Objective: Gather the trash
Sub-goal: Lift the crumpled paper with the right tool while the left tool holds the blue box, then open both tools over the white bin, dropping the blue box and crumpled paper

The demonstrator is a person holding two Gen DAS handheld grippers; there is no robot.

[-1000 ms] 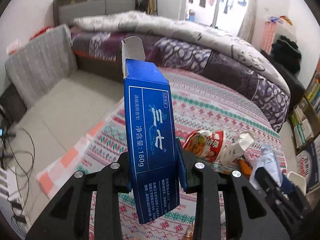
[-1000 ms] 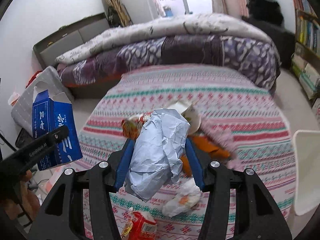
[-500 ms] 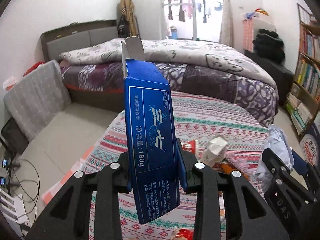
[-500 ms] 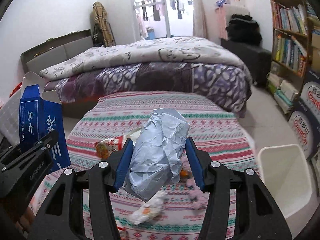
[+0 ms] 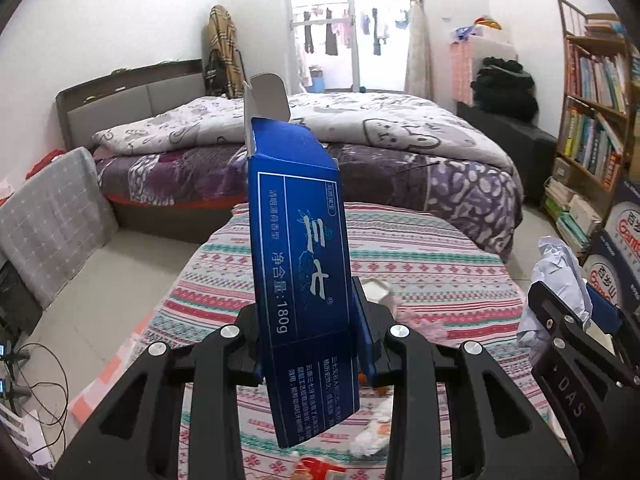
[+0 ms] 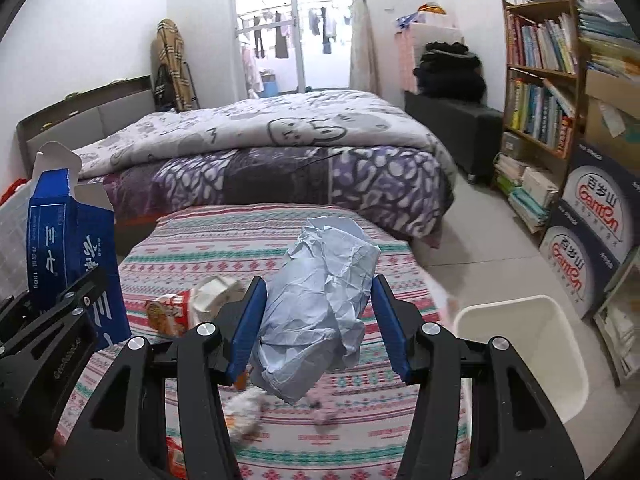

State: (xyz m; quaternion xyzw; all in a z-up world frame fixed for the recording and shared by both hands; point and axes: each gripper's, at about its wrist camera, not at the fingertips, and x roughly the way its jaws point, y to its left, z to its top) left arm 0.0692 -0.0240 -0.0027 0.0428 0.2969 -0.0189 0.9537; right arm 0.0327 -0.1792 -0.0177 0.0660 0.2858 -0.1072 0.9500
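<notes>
My left gripper (image 5: 308, 332) is shut on a tall blue toothpaste box (image 5: 300, 264) with its top flap open, held upright above the round table. The box also shows in the right wrist view (image 6: 64, 248). My right gripper (image 6: 320, 320) is shut on a crumpled pale blue paper wad (image 6: 320, 300), also seen at the right of the left wrist view (image 5: 560, 276). A white trash bin (image 6: 552, 344) stands on the floor to the right of the table. On the table lie a red snack wrapper (image 6: 168, 314), a small white carton (image 6: 212, 296) and a crumpled white scrap (image 6: 246, 404).
The round table has a striped patterned cloth (image 6: 248, 248). A bed (image 6: 280, 148) with a purple quilt stands behind it. A bookshelf (image 6: 540, 80) and stacked cartons (image 6: 592, 232) line the right wall. Cables (image 5: 32, 384) lie on the floor at the left.
Both grippers have risen and tilted up with their loads still held. The table and its trash sit lower in view, and the white bin has come more fully into the right wrist view.
</notes>
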